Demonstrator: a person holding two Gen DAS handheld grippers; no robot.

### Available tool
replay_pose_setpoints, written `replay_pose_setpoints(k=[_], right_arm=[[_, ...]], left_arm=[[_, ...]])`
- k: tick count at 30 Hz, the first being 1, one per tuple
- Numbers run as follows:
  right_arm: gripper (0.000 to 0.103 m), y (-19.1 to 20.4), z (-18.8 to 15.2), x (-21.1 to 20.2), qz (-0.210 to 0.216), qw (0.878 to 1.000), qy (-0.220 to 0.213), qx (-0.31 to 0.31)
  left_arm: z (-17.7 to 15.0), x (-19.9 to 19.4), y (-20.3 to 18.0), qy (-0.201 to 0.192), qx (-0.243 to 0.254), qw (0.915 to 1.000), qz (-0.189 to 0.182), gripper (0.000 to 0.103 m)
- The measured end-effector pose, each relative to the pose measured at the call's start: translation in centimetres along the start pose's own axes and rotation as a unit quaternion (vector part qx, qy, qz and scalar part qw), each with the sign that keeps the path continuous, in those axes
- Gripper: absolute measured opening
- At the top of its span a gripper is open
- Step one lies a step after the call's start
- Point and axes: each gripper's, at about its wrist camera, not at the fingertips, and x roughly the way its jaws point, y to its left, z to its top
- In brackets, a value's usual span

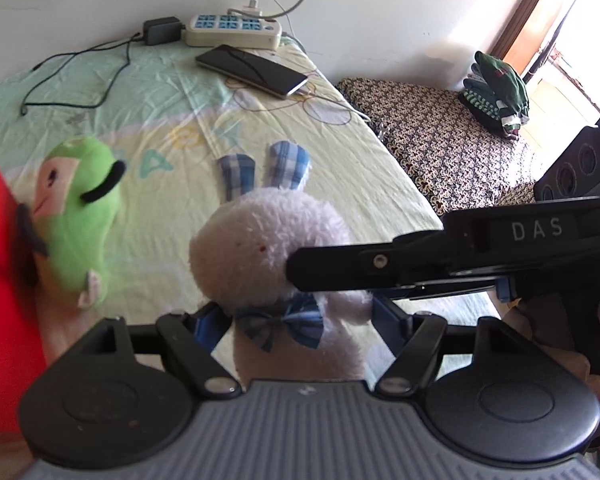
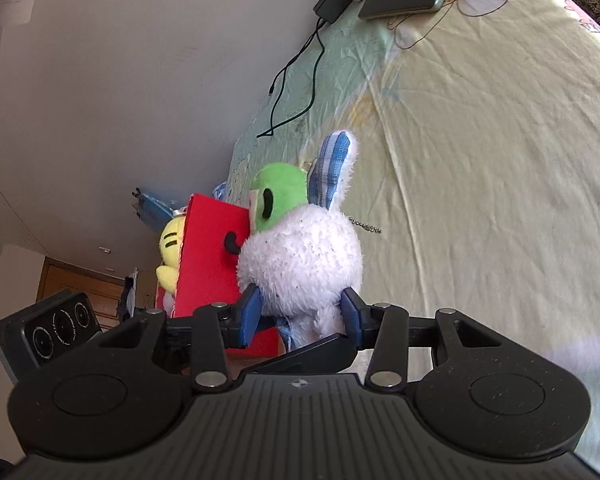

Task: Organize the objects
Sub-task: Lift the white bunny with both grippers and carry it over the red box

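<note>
Red box (image 1: 0, 260) fills the 9 o'clock edge of the left wrist view, and it looks like the place the toys are being gathered into. In the right wrist view a yellow plush (image 2: 170, 256) already shows at the box's far side. Just right of the box a green plush (image 1: 80, 216) lies on the bedsheet (image 1: 340, 184), its face against the red wall, probably waiting its turn.

At centre is the white bunny (image 1: 268, 248), checked ears pointing to 12 o'clock. The left gripper (image 1: 296, 320) stands wide open about the bunny's neck. Its blue pads flank the bow tie with gaps on both sides, so it holds nothing. My guess is that it is there to steady or receive the toy.

From 3 o'clock the right gripper (image 1: 296, 272) reaches in against the bunny's head. Its own camera shows its pads (image 2: 252, 312) pressed into the fur on both flanks, closed on the body, most likely to carry the bunny to the box.

At 12 o'clock a phone (image 1: 252, 70) and a power strip (image 1: 232, 30) lie well apart from the toys.
</note>
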Motion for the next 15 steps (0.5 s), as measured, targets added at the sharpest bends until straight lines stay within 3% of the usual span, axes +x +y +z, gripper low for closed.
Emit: replay_pose_setpoints(k=[15], right_arm=[[0.046,10.0,-4.2,2.3,0.035,0.996,-0.011,-0.080]], left_arm=[[-4.6,-11.5,2.9,-0.095,0.004,0.9951,0.027,0.073]])
